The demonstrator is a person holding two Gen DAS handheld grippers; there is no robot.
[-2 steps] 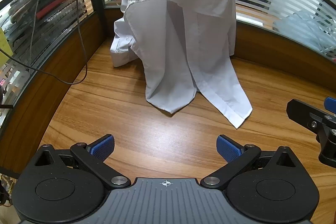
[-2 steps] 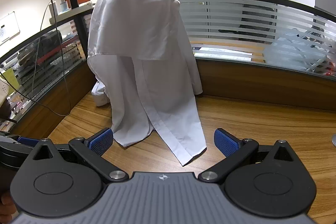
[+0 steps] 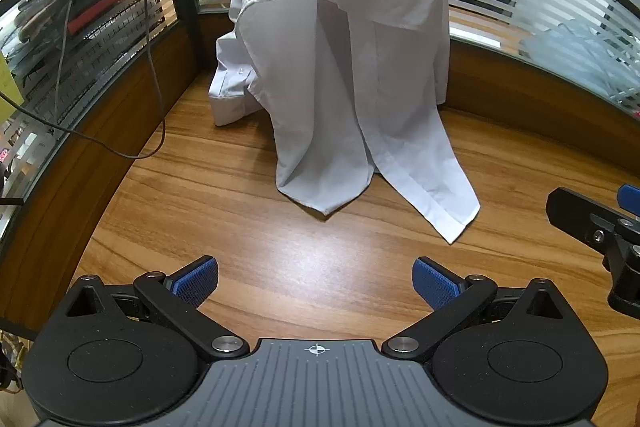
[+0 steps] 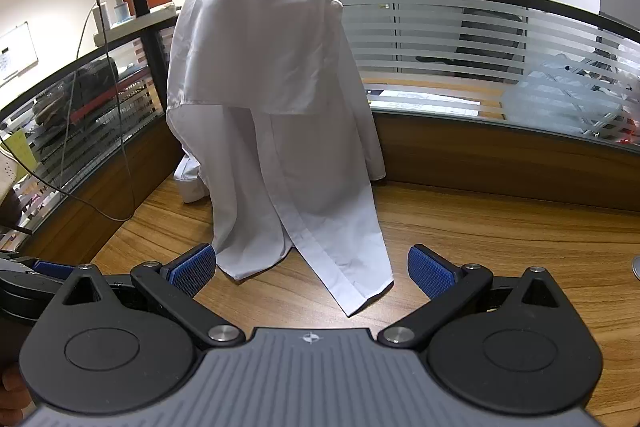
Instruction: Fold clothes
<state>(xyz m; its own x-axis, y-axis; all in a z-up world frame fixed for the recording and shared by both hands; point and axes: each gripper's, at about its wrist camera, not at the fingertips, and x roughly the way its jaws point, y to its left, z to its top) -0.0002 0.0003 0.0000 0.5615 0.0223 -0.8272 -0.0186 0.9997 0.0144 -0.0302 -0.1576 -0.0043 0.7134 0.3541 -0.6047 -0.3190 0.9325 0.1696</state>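
A white shirt [image 3: 344, 79] hangs draped over something tall at the back of the wooden desk [image 3: 280, 267], its tails trailing onto the wood. The same shirt [image 4: 272, 131] fills the middle of the right wrist view. My left gripper [image 3: 316, 281] stands open over bare wood, well short of the shirt tails. Its blue pads hold nothing. My right gripper [image 4: 310, 271] is open too, hovering just in front of the nearest tail, not touching it. The right gripper [image 3: 600, 223] also shows at the right edge of the left wrist view.
A curved partition of wood and striped glass [image 3: 540, 27] rings the desk at left and back. A thin grey cable [image 3: 152, 75] hangs down at the left onto the wood. A clear plastic bag [image 4: 568, 95] lies behind the glass at right.
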